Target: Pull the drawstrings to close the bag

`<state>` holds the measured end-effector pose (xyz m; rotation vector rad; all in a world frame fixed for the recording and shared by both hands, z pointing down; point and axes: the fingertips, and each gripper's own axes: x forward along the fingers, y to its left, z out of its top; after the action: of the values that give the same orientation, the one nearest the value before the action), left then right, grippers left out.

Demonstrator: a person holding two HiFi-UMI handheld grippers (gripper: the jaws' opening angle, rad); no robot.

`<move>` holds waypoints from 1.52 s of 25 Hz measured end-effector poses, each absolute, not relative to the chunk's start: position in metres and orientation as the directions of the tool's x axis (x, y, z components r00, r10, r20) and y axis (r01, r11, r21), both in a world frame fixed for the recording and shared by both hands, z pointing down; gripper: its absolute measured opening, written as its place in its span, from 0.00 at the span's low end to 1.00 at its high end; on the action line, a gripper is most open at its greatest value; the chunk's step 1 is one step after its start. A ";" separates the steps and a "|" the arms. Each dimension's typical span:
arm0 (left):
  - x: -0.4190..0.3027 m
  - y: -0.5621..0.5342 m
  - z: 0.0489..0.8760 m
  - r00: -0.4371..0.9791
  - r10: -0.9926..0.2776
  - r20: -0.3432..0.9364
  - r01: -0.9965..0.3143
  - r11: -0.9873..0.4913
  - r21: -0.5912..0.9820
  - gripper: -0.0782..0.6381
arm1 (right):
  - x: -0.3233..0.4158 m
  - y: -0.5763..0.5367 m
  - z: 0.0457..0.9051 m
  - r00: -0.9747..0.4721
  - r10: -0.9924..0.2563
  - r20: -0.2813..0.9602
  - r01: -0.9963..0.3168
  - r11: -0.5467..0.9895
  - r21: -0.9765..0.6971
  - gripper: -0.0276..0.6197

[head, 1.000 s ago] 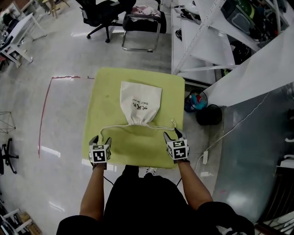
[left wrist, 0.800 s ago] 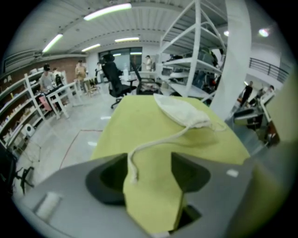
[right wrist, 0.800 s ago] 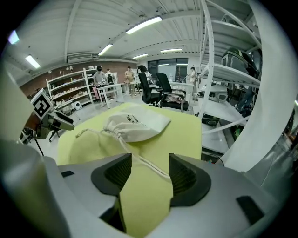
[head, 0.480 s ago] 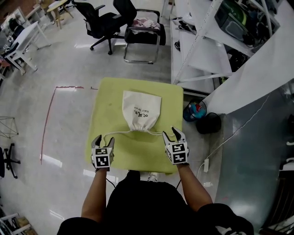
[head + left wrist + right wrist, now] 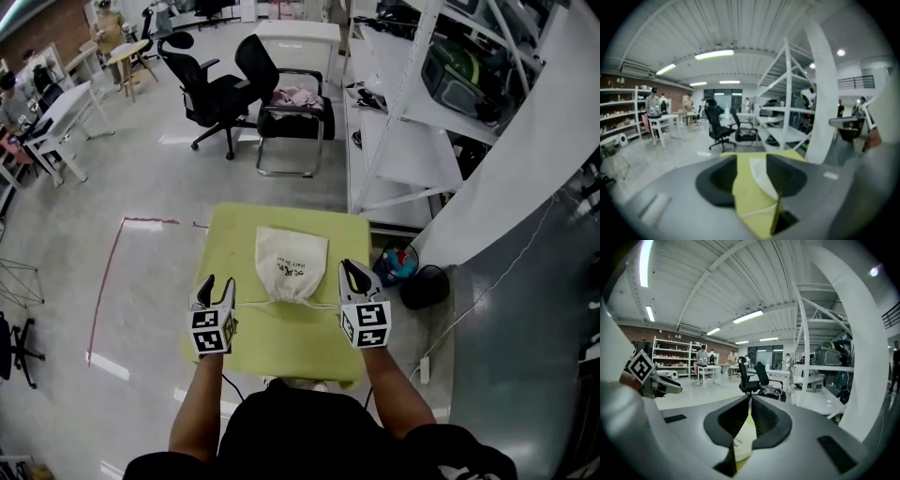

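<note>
A cream cloth drawstring bag [image 5: 292, 265] lies flat on the square yellow-green table [image 5: 281, 342], its neck cinched tight and its white cords [image 5: 251, 304] stretched sideways. Both grippers have just been closing on nothing: the left gripper [image 5: 215, 284] has its jaws apart, the right gripper [image 5: 349, 270] has them nearly together.

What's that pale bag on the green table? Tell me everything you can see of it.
The bag is cream cloth with small dark print, too small to read. It lies flat on the yellow-green table, its neck gathered at the end nearest the person, with a thin white cord running out to each side.
</note>
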<state>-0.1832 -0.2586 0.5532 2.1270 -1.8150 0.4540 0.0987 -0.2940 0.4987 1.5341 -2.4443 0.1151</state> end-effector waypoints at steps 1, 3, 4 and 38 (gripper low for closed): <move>-0.182 -0.261 0.537 0.142 -0.908 0.394 -0.989 -0.145 0.020 0.37 | 0.099 -0.296 0.485 -0.408 -0.885 0.224 -0.897 0.434 0.080 0.07; -0.179 -0.266 0.505 0.124 -0.938 0.323 -0.991 -0.131 0.000 0.30 | 0.098 -0.300 0.461 -0.406 -0.897 0.174 -0.899 0.426 0.100 0.05; -0.178 -0.268 0.490 0.116 -0.951 0.288 -0.992 -0.123 -0.009 0.25 | 0.096 -0.301 0.449 -0.411 -0.899 0.150 -0.898 0.428 0.105 0.05; -0.146 -0.260 0.380 0.219 -0.974 0.051 -0.976 -0.220 0.001 0.12 | 0.076 -0.286 0.352 -0.445 -0.893 -0.064 -0.885 0.427 0.185 0.05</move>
<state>-0.1464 -0.2604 0.3805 2.4271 -1.9415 0.0613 0.0757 -0.2856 0.3517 1.6309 -2.6165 -0.2970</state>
